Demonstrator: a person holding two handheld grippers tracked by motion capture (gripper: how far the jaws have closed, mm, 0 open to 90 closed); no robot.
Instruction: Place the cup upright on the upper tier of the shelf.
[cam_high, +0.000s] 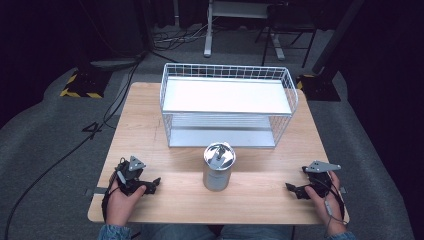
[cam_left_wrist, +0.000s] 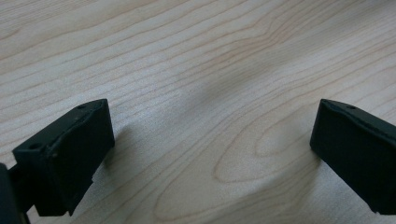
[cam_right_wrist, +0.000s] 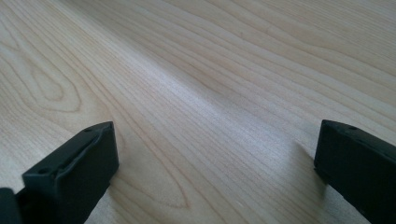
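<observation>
A shiny metal can (cam_high: 217, 167) stands upright on the wooden bench (cam_high: 150, 125), near the front edge and in the middle. Its long way points straight up. Just behind it sits a white wire rack (cam_high: 227, 102) with two shelves.

The left hand-held gripper (cam_high: 156, 183) rests on the bench to the left of the can. The right hand-held gripper (cam_high: 290, 188) rests to the right of it. Both point inward, toward the can, so the can is between them. The left one looks a bit nearer to the can than the right one.

In the left gripper view its jaws stand wide apart with only bare wood between them. The right gripper view shows the same: jaws spread, nothing held.

To grab the can, I think a gripper must slide sideways toward the middle and close on the can's round side. The left one has the shorter way to go.
</observation>
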